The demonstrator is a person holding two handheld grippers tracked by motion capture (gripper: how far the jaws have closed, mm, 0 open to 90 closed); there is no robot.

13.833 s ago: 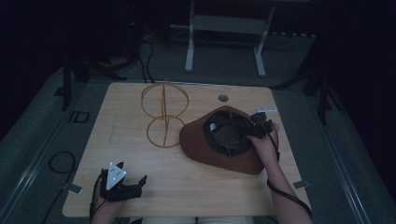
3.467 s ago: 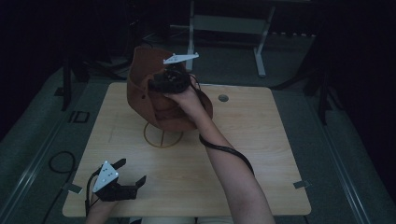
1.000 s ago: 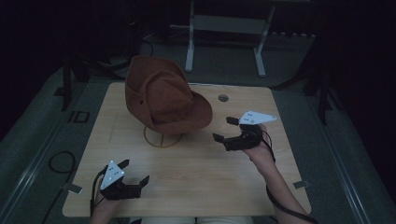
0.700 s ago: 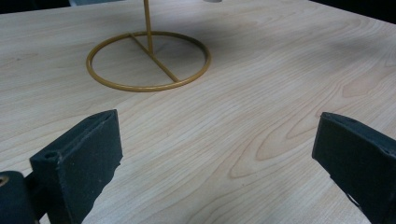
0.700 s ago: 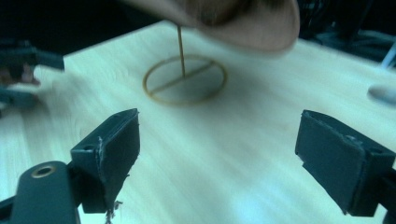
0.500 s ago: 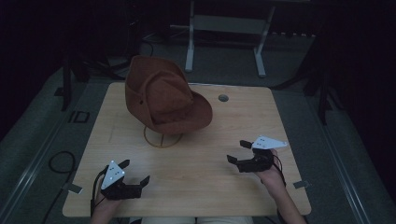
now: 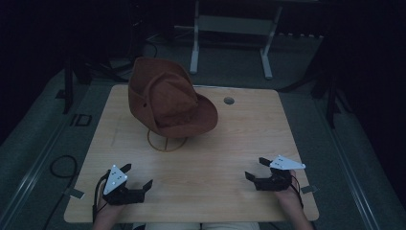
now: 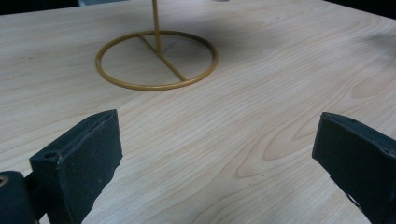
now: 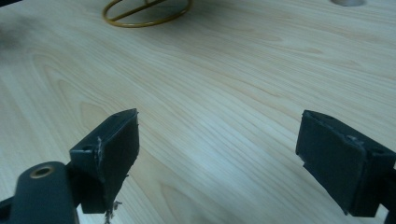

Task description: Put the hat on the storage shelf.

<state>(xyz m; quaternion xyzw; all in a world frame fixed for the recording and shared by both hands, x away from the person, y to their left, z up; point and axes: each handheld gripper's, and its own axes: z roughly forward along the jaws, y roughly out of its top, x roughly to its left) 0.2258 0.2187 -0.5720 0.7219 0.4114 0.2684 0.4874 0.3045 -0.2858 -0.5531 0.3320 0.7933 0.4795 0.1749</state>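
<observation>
A brown brimmed hat sits on a gold wire stand at the back left of the wooden table. The stand's ring base lies ahead of my left gripper's jaws, and its edge shows at the top of the right gripper view. My left gripper rests open at the front left of the table, with nothing between its jaws. My right gripper is open and empty at the front right, well clear of the hat.
A round cable hole is set in the table near its back edge. Beyond the table stands a grey metal frame on the floor. A cable loops on the floor at the left.
My right gripper lifted the hat from the table's right side onto the stand, let go, and drew back to the front right. The left gripper stayed put.
</observation>
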